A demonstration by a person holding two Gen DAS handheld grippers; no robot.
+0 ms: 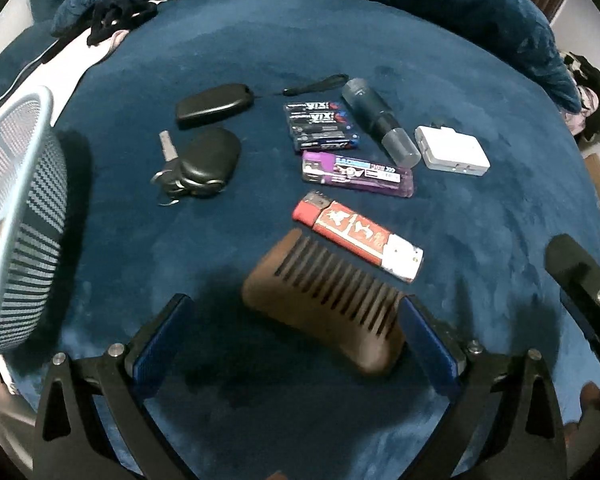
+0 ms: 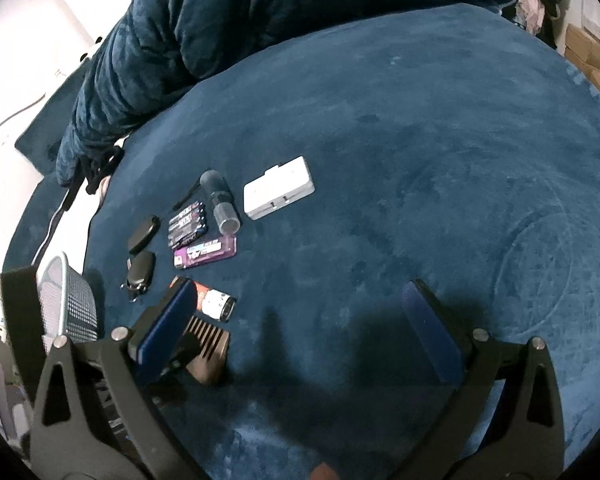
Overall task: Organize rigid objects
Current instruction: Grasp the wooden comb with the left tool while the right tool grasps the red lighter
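Note:
A brown wooden comb [image 1: 324, 300] lies on the blue blanket between the open fingers of my left gripper [image 1: 296, 328], nearer its right finger; whether they touch is unclear. Beyond it lie a red lighter [image 1: 356, 236], a purple lighter [image 1: 358, 174], a pack of batteries [image 1: 320, 126], a grey flashlight [image 1: 380, 122], a white box [image 1: 452, 150], a black key fob with key [image 1: 200, 166] and a black case [image 1: 214, 104]. My right gripper [image 2: 300, 320] is open and empty over bare blanket, right of the comb [image 2: 206, 350].
A light-blue mesh basket [image 1: 16, 216] stands at the left edge of the bed; it also shows in the right wrist view [image 2: 66, 304]. A rumpled blue duvet [image 2: 220, 20] lies at the back. Cardboard boxes [image 2: 588, 52] and clothes are off the bed to the right.

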